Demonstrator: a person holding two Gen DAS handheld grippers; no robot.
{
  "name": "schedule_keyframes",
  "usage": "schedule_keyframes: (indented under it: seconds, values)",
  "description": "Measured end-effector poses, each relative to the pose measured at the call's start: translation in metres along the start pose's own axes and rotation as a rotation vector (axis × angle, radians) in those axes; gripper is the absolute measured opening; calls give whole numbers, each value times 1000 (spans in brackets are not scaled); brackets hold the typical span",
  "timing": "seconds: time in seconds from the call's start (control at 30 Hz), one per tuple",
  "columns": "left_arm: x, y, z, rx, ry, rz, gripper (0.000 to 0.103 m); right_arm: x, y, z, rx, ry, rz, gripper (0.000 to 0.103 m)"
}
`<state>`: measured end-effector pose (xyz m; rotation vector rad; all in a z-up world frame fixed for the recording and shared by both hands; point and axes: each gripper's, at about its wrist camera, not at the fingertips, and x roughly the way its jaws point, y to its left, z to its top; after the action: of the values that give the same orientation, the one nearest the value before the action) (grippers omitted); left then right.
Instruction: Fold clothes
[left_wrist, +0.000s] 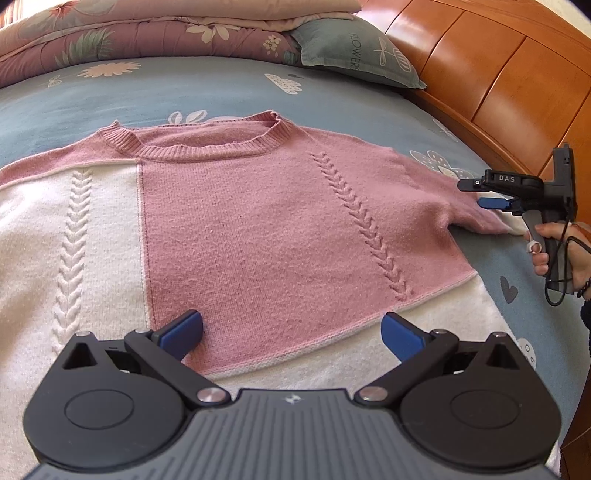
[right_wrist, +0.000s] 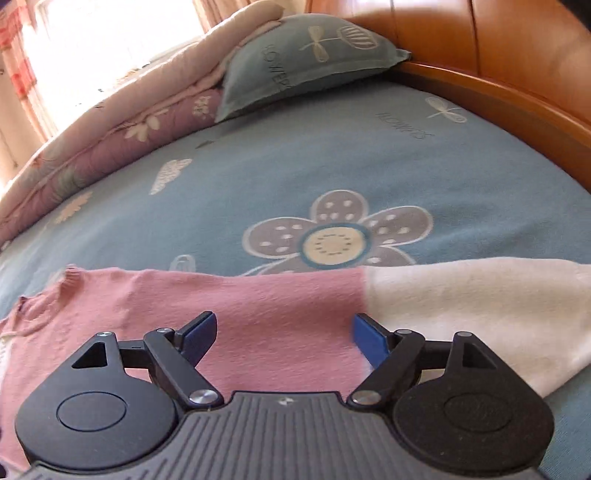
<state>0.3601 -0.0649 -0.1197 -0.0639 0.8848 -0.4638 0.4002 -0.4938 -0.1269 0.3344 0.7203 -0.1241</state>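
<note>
One pink and white knitted sweater (left_wrist: 258, 229) lay spread flat, front up, on the blue flower-print bed sheet (left_wrist: 184, 92), its ribbed neckline toward the far side and two raised cable braids running down its front, one on the white panel and one on the pink. The left claw (left_wrist: 291, 330) hovered over the lower front of the sweater with its two blue pads (left_wrist: 184, 330) spread wide and nothing between them. The right claw (right_wrist: 284, 334), seen in the left wrist view out at the sweater's sleeve (right_wrist: 461, 306) and carried by one hand (left_wrist: 565, 254), stood with its jaws well apart; its own view showed the pink and white sleeve lying flat on the sheet beneath the open pads, gripped by neither. That view was blurred. At the far side of the bed sat one grey-green pillow (left_wrist: 354, 51) printed with a dragonfly and the word FLOWERS, beside one folded floral quilt (left_wrist: 129, 37). One orange wooden headboard (left_wrist: 498, 66) curved along the right edge.
</note>
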Motion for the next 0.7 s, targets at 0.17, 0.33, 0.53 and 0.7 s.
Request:
schedule_keyframes:
  seconds: [0.17, 0.33, 0.53, 0.7]
  values:
    - [2, -4, 0, 69, 14, 10, 102, -17, -4, 17, 6, -35, -68, 82]
    - [-5, -10, -3, 78, 13, 28, 102, -45, 73, 1, -244, 11, 110, 96]
    - [-10, -11, -13, 129, 25, 36, 102, -15, 126, -35, -416, 81, 113, 97]
    - [-8, -12, -13, 141, 19, 50, 102, 10, 106, -26, -347, 81, 66, 103]
